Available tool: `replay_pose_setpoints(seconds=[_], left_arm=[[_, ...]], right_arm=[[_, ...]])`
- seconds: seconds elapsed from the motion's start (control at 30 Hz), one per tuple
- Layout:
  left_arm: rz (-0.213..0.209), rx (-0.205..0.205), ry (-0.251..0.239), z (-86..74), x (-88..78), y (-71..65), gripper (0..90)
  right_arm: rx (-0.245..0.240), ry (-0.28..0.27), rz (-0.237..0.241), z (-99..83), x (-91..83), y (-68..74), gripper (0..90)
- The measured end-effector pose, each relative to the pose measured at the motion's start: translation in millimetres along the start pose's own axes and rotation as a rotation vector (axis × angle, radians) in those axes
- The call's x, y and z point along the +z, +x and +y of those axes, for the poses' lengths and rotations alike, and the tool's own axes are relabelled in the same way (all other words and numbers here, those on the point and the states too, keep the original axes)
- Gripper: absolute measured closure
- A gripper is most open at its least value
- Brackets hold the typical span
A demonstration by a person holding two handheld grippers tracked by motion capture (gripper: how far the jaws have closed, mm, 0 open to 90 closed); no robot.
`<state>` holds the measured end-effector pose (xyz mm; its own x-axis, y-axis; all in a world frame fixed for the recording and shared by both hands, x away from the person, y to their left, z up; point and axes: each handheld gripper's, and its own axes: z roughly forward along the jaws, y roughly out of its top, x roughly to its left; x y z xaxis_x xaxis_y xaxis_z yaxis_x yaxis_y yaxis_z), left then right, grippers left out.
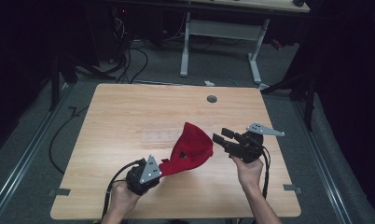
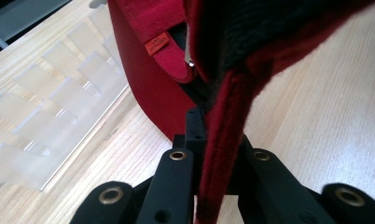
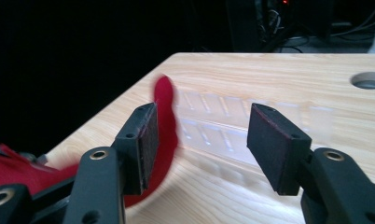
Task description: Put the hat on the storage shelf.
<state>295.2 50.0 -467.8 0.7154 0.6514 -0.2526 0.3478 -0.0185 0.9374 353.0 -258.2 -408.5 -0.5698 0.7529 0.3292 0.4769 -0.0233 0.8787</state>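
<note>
Gripping red cap (image 1: 191, 149), left claw (image 2: 209, 140); right claw (image 3: 202, 144) agape.

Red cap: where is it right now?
High view: the red cap is near the table's middle, lifted between both claws; the left claw pinches its edge, the open right claw is just beside it.

The red cap (image 1: 192, 149) is hanging above the middle of the bench (image 1: 120, 112), blocking the straight way between the left gripper (image 1: 163, 166) and the right gripper (image 1: 219, 136). A clear plastic tray (image 1: 160, 136) is lying flat just behind the cap. The bench's far half and left side are lying open, apart from a round cable hole (image 1: 211, 99).
</note>
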Motion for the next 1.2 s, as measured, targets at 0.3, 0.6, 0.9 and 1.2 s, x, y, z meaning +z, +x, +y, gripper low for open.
replay_pose_setpoints(seconds=[0.3,0.6,0.9,1.2], left_arm=[[0.029,-0.117,-0.055,12.9,-6.8,17.5,85.6],[0.034,-0.19,-0.102,28.8,-14.2,31.5,85.6],[0.063,-0.246,-0.146,40.4,-16.9,45.6,85.6],[0.069,-0.296,-0.189,57.9,-18.9,60.2,85.5]], right_arm=[[-0.041,0.15,-0.162,-44.4,14.4,-22.7,39.9],[-0.028,0.238,-0.288,-85.5,23.4,-48.2,39.8],[-0.09,0.307,-0.415,-106.4,30.3,-54.6,39.4],[-0.125,0.323,-0.458,-106.1,36.1,-50.9,38.6]])
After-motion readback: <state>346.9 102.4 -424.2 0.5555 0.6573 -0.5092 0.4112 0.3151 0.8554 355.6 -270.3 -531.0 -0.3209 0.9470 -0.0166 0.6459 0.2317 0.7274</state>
